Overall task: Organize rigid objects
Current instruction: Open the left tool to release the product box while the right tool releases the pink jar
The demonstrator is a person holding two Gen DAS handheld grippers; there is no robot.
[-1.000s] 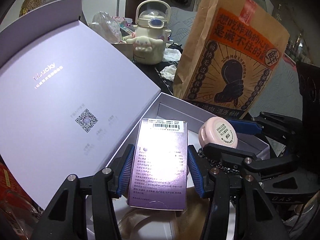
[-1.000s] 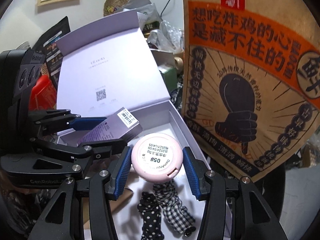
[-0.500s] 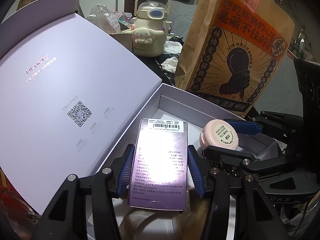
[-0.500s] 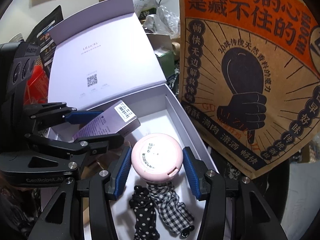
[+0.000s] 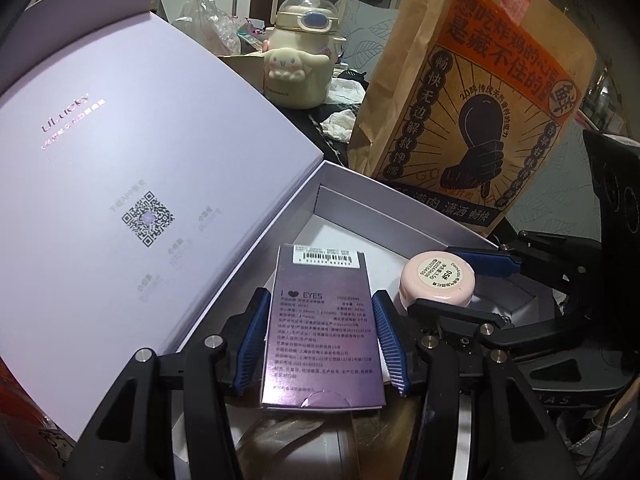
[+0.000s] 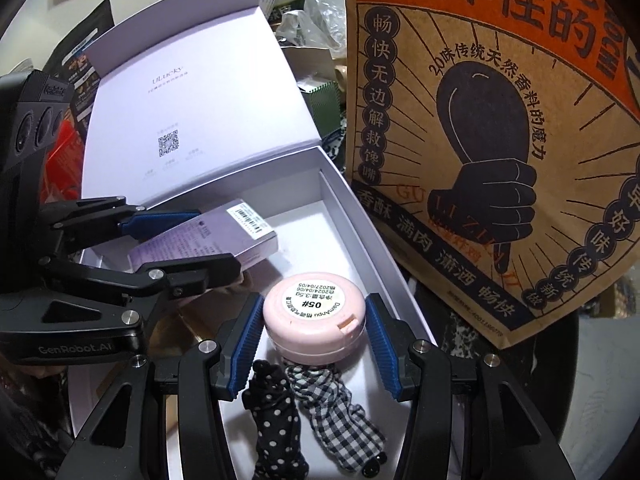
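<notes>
Purple cardboard sits clamped in your left gripper [image 5: 322,340]: the flat purple carton [image 5: 322,332], barcode end pointing away from you, is pinched between both blue pads above the open white gift box [image 6: 372,240], close to its hinged lid [image 5: 120,184]. Your right gripper [image 6: 314,338] grips the round pink compact [image 6: 314,316], label up, over the box's middle, nearer the wall by the brown paper bag [image 6: 492,140]. Beneath the compact, a polka-dot scrunchie [image 6: 274,412] and a gingham scrunchie [image 6: 338,420] lie side by side on the box floor, touching.
</notes>
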